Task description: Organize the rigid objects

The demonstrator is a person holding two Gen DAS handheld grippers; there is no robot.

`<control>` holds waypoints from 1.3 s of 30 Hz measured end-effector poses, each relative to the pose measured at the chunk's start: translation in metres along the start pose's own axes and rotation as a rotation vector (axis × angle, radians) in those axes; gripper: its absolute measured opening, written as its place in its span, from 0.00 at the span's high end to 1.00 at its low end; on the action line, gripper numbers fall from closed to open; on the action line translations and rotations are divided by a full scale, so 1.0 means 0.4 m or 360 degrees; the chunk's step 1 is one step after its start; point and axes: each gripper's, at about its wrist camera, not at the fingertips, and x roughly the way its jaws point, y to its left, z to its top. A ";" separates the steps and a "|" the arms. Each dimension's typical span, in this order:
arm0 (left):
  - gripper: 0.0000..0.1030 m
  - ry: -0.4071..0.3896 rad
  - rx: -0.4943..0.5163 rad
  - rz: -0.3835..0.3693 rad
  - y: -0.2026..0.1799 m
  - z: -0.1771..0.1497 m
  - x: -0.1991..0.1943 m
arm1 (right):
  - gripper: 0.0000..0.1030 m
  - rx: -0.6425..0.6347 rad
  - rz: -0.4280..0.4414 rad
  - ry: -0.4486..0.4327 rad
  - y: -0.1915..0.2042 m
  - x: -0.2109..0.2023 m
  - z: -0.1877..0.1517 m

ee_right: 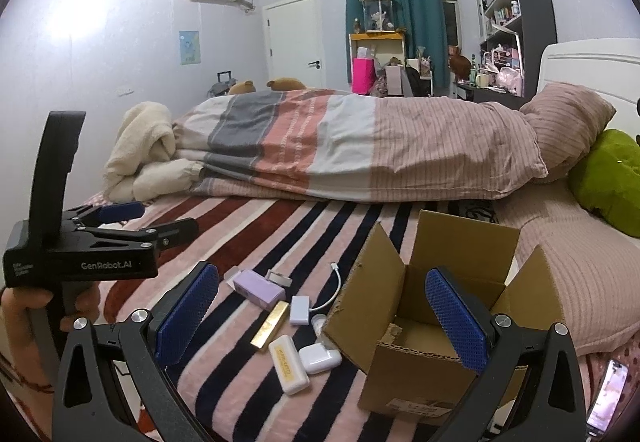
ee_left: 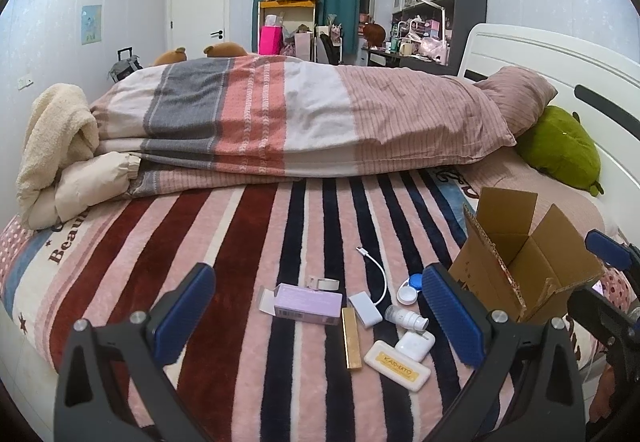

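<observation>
Several small rigid items lie together on the striped blanket [ee_left: 240, 242]: a purple box [ee_left: 308, 302], a gold bar [ee_left: 351, 338], a white adapter [ee_left: 364, 308] with a short cable, a contact lens case [ee_left: 412, 288], a small white bottle [ee_left: 406, 318], a white earbuds case [ee_left: 414, 345] and a cream case [ee_left: 396, 364]. To their right stands an open cardboard box [ee_left: 520, 262], which looks empty in the right wrist view. My left gripper [ee_left: 318, 312] hovers open above the items. Over the box's left flap [ee_right: 368, 282], my right gripper [ee_right: 322, 314] is open too, holding nothing.
A folded striped duvet [ee_left: 280, 114] and cream blanket [ee_left: 56, 138] fill the far half of the bed. A green plush [ee_left: 560, 146] and white headboard [ee_left: 560, 62] are at right. A phone [ee_right: 606, 398] lies right of the box. A hand [ee_right: 24, 306] holds the left gripper.
</observation>
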 end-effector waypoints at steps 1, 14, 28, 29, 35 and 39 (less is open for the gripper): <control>0.00 -0.0007 -0.0004 -0.0008 0.010 0.000 0.001 | 0.00 -0.0001 -0.0001 -0.0012 0.003 -0.003 0.000; 0.00 -0.0004 -0.0098 0.0115 0.175 -0.056 0.086 | 0.13 -0.0384 0.0193 -0.0082 0.218 0.035 -0.081; 0.01 0.0116 -0.0017 0.0142 0.232 -0.199 0.210 | 0.44 -0.0127 -0.0035 0.0434 0.130 0.348 -0.367; 0.01 0.0117 -0.0006 0.0144 0.233 -0.201 0.210 | 0.44 -0.0142 -0.0064 0.0434 0.126 0.355 -0.369; 0.01 0.0147 -0.0080 -0.0015 0.257 -0.208 0.203 | 0.58 -0.0149 0.0014 0.0505 0.115 0.366 -0.367; 0.00 0.0161 -0.0093 -0.0045 0.266 -0.208 0.195 | 0.58 -0.0142 0.0248 0.0630 0.128 0.366 -0.367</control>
